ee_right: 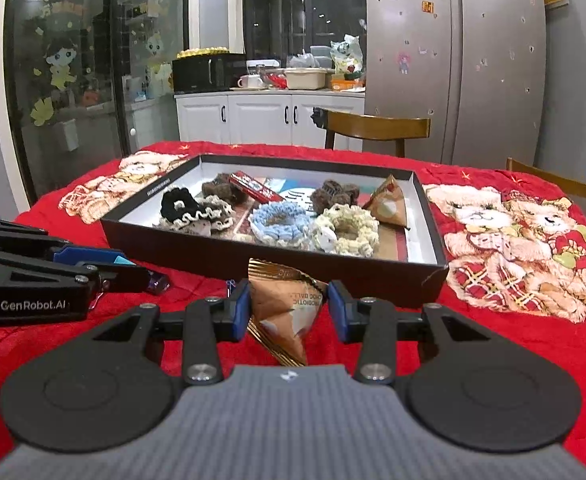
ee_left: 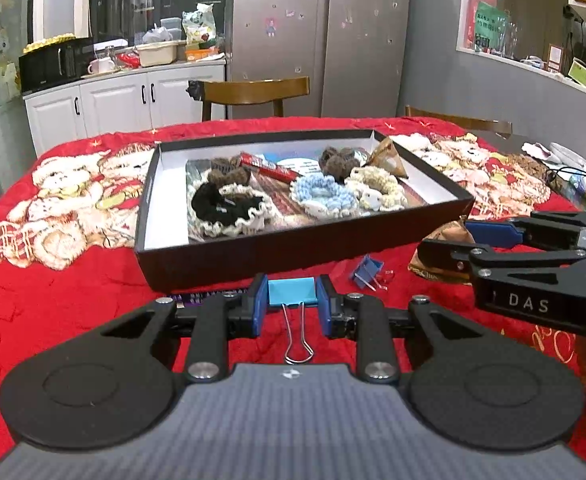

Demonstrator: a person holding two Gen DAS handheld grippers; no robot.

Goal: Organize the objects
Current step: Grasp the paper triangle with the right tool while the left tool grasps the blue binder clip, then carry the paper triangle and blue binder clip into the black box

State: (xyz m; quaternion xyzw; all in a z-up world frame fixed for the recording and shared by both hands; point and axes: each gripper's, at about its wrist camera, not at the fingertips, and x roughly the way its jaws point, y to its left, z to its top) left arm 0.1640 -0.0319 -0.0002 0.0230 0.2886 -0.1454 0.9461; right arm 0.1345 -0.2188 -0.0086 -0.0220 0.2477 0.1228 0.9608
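Box [ee_left: 277, 248] already holds hair ties and snacks | left tongs [ee_left: 292, 302] pinch blue clip [ee_left: 292, 294] | right tongs [ee_right: 289, 307] squeeze snack bag [ee_right: 283, 312] | dark clip [ee_left: 367, 271] waits on tabletop [ee_left: 73, 288]

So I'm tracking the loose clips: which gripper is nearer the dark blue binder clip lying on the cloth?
Left. The left gripper, shut on a light blue binder clip, sits just in front of the dark blue binder clip; the right gripper is further off, beside it, around a snack packet.
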